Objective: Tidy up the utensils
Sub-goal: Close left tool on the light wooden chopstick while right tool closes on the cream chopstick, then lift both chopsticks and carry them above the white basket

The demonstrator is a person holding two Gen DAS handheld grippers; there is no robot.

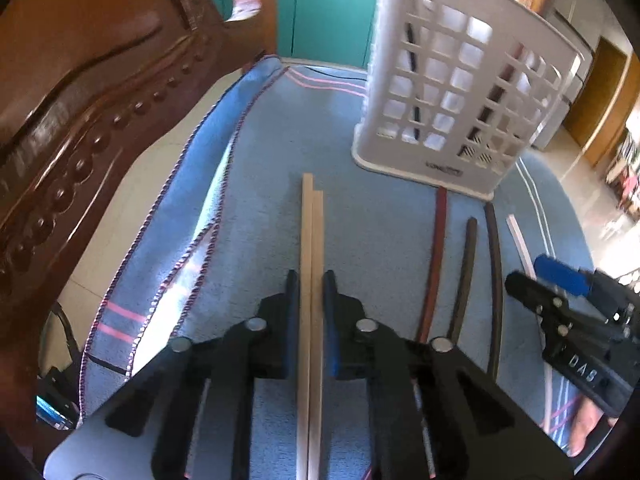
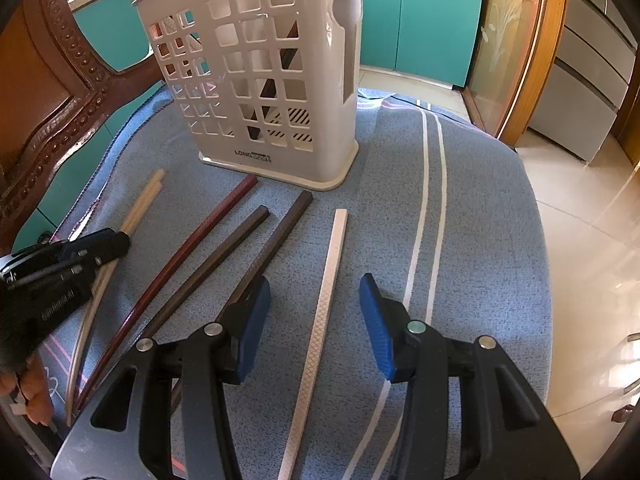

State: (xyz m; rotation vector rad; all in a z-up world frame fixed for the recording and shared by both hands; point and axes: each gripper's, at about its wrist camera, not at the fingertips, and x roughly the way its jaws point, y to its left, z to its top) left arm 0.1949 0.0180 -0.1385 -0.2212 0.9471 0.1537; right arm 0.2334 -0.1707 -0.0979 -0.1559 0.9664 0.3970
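Observation:
My left gripper point(image 1: 311, 280) is shut on a pair of pale wooden chopsticks point(image 1: 312, 232) that lie on the blue towel point(image 1: 256, 184). In the right wrist view the left gripper point(image 2: 120, 242) and the pale pair point(image 2: 148, 196) show at the left. My right gripper point(image 2: 316, 292) is open, its jaws either side of a white textured chopstick point(image 2: 330, 272) on the towel, not touching it. A red chopstick point(image 2: 192, 248) and two dark brown ones point(image 2: 224, 248) lie between. The white slotted utensil holder point(image 2: 264, 80) stands upright behind, with several chopsticks inside.
A carved wooden chair back point(image 1: 80, 120) rises at the left. The towel-covered seat ends at the right above a tiled floor point(image 2: 592, 240). Teal cabinets point(image 2: 420, 20) stand behind. The right gripper also shows in the left wrist view point(image 1: 532, 276).

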